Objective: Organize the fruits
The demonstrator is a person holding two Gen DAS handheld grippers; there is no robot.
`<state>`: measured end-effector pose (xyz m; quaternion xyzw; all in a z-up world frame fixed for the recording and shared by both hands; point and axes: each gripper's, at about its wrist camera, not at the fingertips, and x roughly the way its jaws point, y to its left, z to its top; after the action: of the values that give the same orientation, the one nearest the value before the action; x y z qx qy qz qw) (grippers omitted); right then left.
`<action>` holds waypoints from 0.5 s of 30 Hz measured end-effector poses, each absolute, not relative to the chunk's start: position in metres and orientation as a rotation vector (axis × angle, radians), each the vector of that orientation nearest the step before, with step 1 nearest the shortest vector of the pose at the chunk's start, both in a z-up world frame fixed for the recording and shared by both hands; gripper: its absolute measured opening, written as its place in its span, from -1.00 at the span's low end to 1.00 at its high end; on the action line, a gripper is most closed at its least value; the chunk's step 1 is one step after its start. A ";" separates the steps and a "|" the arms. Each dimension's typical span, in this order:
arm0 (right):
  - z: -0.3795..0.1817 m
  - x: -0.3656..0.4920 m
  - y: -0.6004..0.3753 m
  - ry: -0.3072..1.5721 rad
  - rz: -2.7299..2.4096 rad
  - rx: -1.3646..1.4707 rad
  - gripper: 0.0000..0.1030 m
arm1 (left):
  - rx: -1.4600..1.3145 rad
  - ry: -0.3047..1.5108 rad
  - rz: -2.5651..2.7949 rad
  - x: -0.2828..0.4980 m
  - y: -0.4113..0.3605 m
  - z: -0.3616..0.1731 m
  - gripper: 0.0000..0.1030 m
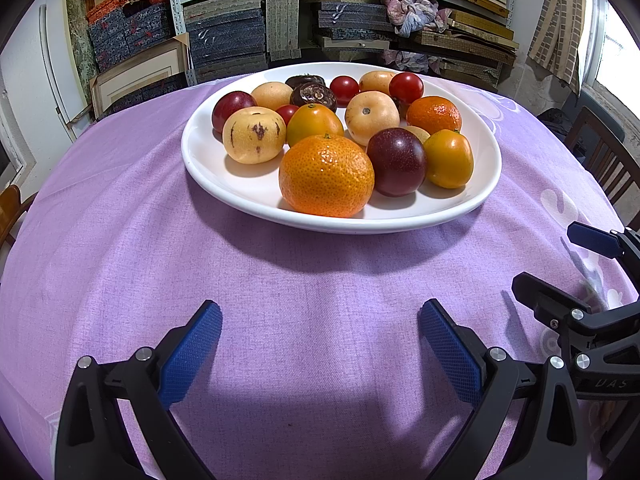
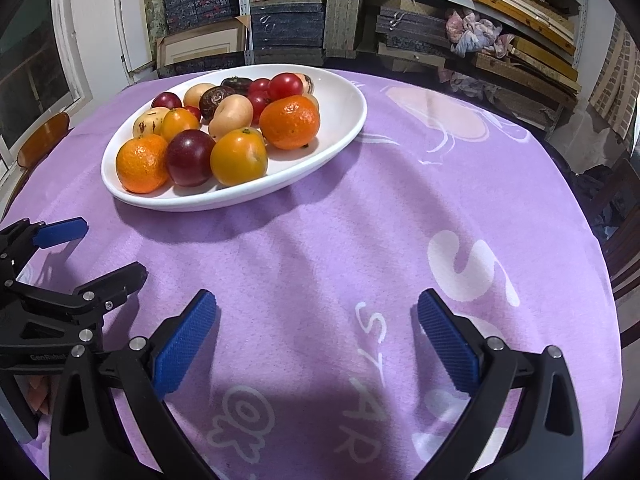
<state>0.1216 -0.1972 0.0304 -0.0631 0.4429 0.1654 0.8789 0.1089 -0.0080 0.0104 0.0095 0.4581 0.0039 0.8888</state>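
Fruit gathered on a white plate (image 1: pixel 208 168) toward the far side of a desk under a purple cloth (image 1: pixel 280 320); no fruit visible on the cloth in either view. Nearest the left claw: a large mandarin (image 1: pixel 326 176), a dark plum (image 1: pixel 396 162) touching it, and a yellow-orange fruit (image 1: pixel 448 158) just beside the plum. Behind these: a pale speckled melon-like fruit (image 1: pixel 254 140), a second mandarin (image 1: pixel 434 114), pale round fruits, small red tomatoes (image 1: pixel 406 87) and two dark brown pieces (image 1: pixel 314 96), kinds mixed and not grouped. Left claw (image 1: pixel 320 356) low over the cloth, wide open, holding nothing, aimed at the near rim of the plate, probably so that the front fruits lie straight ahead. Right claw (image 2: pixel 316 344) likewise wide open and empty, close beside the left, facing bare cloth with the plate off to its left; open cloth on that side possibly spare room for setting fruit down. Pile shallow, round pieces leaning on each other, so any one lifted likely to let neighbours roll. Scene fitting two stages alike: fruit collected onto the plate as the tidy result, or a mixed plate awaiting sorting by kind.
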 end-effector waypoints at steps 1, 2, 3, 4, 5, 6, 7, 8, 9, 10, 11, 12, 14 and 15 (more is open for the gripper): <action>0.030 0.121 -0.197 0.924 0.347 -0.132 0.92 | 0.020 0.952 0.008 0.109 -0.008 0.010 0.93; 0.030 0.121 -0.196 0.923 0.348 -0.132 0.92 | 0.020 0.952 0.008 0.109 -0.008 0.010 0.93; 0.031 0.121 -0.196 0.922 0.348 -0.133 0.92 | 0.020 0.952 0.008 0.109 -0.008 0.010 0.93; 0.031 0.120 -0.195 0.922 0.348 -0.132 0.92 | 0.020 0.952 0.008 0.109 -0.008 0.010 0.93; 0.031 0.120 -0.196 0.922 0.349 -0.131 0.92 | 0.020 0.952 0.008 0.109 -0.008 0.010 0.93; 0.031 0.120 -0.195 0.922 0.349 -0.130 0.92 | 0.020 0.952 0.008 0.109 -0.008 0.010 0.93; 0.031 0.120 -0.195 0.921 0.349 -0.131 0.92 | 0.020 0.952 0.008 0.109 -0.008 0.010 0.93; 0.032 0.120 -0.195 0.921 0.349 -0.129 0.92 | 0.020 0.952 0.008 0.109 -0.008 0.010 0.93; 0.032 0.120 -0.195 0.921 0.350 -0.129 0.92 | 0.020 0.952 0.008 0.109 -0.008 0.010 0.93; 0.032 0.120 -0.195 0.921 0.350 -0.130 0.92 | 0.020 0.952 0.008 0.109 -0.008 0.010 0.93; 0.032 0.120 -0.195 0.921 0.350 -0.130 0.92 | 0.020 0.952 0.008 0.109 -0.008 0.010 0.93; 0.032 0.120 -0.194 0.921 0.351 -0.131 0.92 | 0.020 0.952 0.008 0.109 -0.008 0.010 0.93; 0.032 0.119 -0.194 0.920 0.353 -0.132 0.92 | 0.020 0.952 0.008 0.109 -0.008 0.010 0.93; 0.032 0.119 -0.194 0.920 0.353 -0.131 0.92 | 0.020 0.952 0.008 0.109 -0.008 0.010 0.93</action>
<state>0.1193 -0.1937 0.0323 -0.0631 0.4415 0.1691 0.8789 0.1090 -0.0079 0.0104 0.0095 0.4581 0.0040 0.8889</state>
